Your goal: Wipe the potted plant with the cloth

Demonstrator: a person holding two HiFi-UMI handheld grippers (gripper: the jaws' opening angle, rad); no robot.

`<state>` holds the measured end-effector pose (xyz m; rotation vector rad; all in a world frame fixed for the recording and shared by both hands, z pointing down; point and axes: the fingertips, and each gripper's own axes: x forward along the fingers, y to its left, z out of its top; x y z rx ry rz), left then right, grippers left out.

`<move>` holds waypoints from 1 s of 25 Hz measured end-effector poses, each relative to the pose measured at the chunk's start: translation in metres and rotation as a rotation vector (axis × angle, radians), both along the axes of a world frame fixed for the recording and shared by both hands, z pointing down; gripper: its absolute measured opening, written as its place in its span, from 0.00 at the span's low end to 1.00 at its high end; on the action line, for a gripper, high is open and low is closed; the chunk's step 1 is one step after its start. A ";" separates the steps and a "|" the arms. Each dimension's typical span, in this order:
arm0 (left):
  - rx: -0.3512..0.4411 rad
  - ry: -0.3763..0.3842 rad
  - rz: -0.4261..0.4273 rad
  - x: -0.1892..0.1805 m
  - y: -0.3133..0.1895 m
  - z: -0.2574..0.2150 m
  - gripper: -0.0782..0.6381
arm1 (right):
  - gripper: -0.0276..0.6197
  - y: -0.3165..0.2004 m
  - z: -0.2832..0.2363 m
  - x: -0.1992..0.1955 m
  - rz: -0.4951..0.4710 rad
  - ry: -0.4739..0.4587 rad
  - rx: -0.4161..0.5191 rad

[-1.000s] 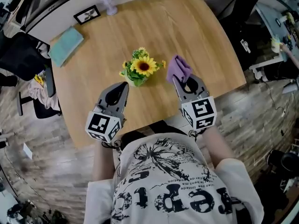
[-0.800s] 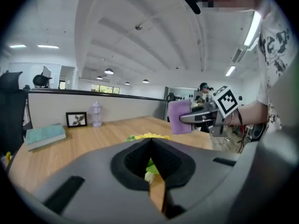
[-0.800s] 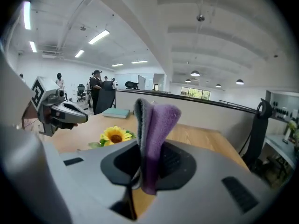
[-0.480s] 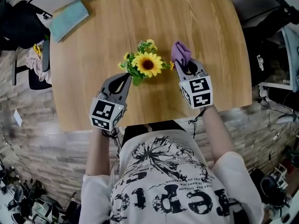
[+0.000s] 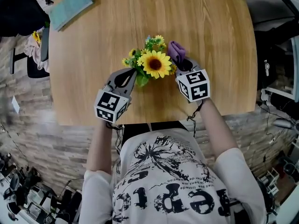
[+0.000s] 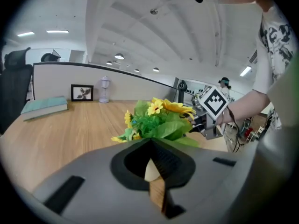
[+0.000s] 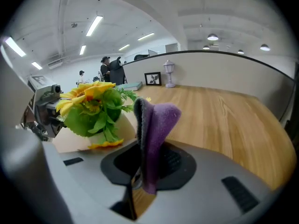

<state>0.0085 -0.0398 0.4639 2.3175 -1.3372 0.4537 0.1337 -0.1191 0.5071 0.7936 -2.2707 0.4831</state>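
The wooden counter (image 5: pixel 210 41) fills most of the head view, its near edge running just in front of the person (image 5: pixel 173 185), who wears a white shirt with black print and reaches both forearms out over it.

The left gripper (image 5: pixel 131 73) points in at the plant from the left, its marker cube (image 5: pixel 111 107) near the counter's edge. Its jaws are together with nothing between them. Its tip lies right at the green leaves; whether it actually touches them is hard to tell from any view. The right gripper (image 5: pixel 181 64) comes in from the other side, its own marker cube (image 5: pixel 194 85) behind it, and its jaws are clamped on the cloth.

The potted plant (image 5: pixel 154 63) stands on the counter between the two grippers, close to the near edge: a big yellow sunflower, smaller yellow blooms and green leaves above a pale pot. At the counter's far left corner lies a flat teal book (image 5: pixel 70 6), well apart from the plant.

The cloth (image 5: pixel 175 49) is purple and folded, standing up out of the right gripper's jaws just beside the flowers.

Along the far edge, in the left gripper view, stand a small black picture frame (image 6: pixel 81 93) and, just beside it, a little pale ornament (image 6: pixel 104 88).
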 end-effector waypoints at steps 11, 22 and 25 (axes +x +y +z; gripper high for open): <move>0.038 0.038 0.044 -0.007 0.000 0.005 0.11 | 0.15 0.024 0.016 -0.041 -0.090 -0.015 -0.040; 0.071 0.054 0.066 -0.005 -0.005 0.005 0.11 | 0.15 0.043 0.020 -0.039 -0.131 0.037 -0.052; 0.075 0.071 0.080 -0.007 -0.003 0.004 0.11 | 0.15 0.052 0.020 -0.037 -0.110 0.045 -0.064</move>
